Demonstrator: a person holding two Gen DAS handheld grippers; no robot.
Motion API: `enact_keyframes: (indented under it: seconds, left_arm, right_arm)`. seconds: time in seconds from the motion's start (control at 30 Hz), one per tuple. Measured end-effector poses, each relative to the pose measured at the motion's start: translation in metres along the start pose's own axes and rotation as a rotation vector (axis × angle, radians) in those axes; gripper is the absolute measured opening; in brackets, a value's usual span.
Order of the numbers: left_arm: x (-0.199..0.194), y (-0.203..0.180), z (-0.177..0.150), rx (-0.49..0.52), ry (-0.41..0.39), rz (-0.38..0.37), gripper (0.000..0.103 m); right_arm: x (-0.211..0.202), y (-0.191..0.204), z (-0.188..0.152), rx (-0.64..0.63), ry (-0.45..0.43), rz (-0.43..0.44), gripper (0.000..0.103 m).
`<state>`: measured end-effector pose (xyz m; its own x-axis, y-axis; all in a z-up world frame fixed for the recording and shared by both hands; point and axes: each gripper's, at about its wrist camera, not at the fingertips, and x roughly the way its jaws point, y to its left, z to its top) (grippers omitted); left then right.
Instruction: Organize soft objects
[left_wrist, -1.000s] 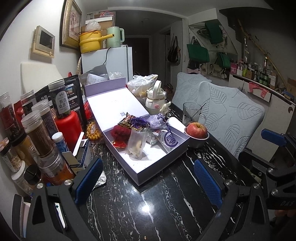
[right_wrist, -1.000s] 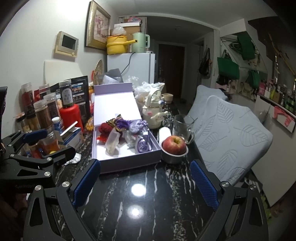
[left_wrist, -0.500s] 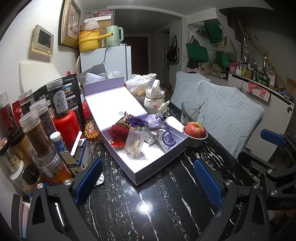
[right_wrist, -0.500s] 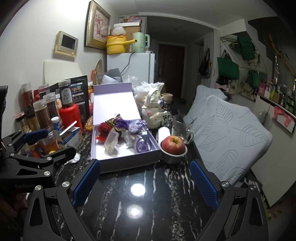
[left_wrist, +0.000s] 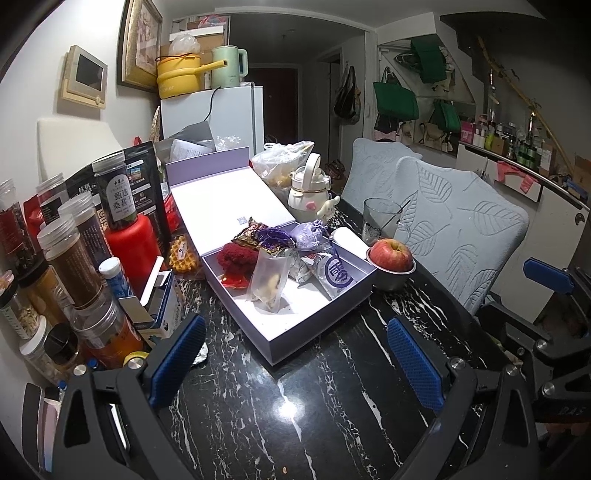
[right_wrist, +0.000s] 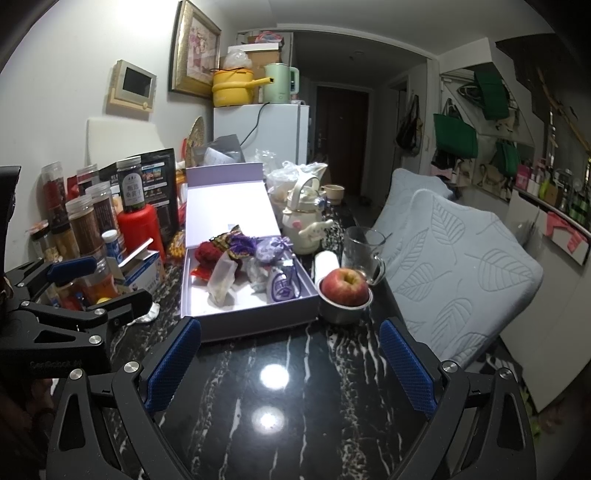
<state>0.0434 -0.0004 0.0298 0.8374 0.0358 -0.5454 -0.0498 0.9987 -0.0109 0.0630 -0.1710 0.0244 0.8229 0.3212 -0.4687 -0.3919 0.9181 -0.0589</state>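
With both the left gripper (left_wrist: 293, 354) and the right gripper (right_wrist: 290, 363) spread wide and empty, a careless reach into the open lilac cardboard box (left_wrist: 314, 314) could knock the red apple in its small steel bowl (right_wrist: 345, 290) just beside it.

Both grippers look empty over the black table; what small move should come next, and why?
Probably advance the open left gripper toward the frosted pouch in the lavender box. It stands nearest the box's front edge, unobstructed, and the right gripper is open too, holding nothing.

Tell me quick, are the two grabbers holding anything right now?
Left gripper: open, fingers wide apart, holding nothing.
Right gripper: open, fingers wide apart, holding nothing.
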Motion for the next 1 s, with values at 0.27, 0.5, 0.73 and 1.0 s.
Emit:
enact_keyframes:
  seconds: [0.27, 0.5, 0.73, 1.0]
  left_arm:
    - [0.003, 0.0, -0.002, 0.002, 0.024, -0.009, 0.101]
    - [0.005, -0.002, -0.004, 0.015, 0.033, -0.01, 0.101]
    - [0.007, -0.002, -0.007, 0.021, 0.047, -0.021, 0.101]
    - [0.011, 0.002, -0.016, 0.013, 0.073, -0.032, 0.101]
  right_arm:
    - [0.002, -0.005, -0.006, 0.001, 0.009, -0.005, 0.099]
    - [0.002, -0.006, -0.008, 0.002, 0.018, -0.011, 0.099]
    - [0.002, -0.006, -0.013, 0.006, 0.032, -0.014, 0.099]
    - [0.007, -0.005, -0.018, 0.022, 0.06, -0.025, 0.099]
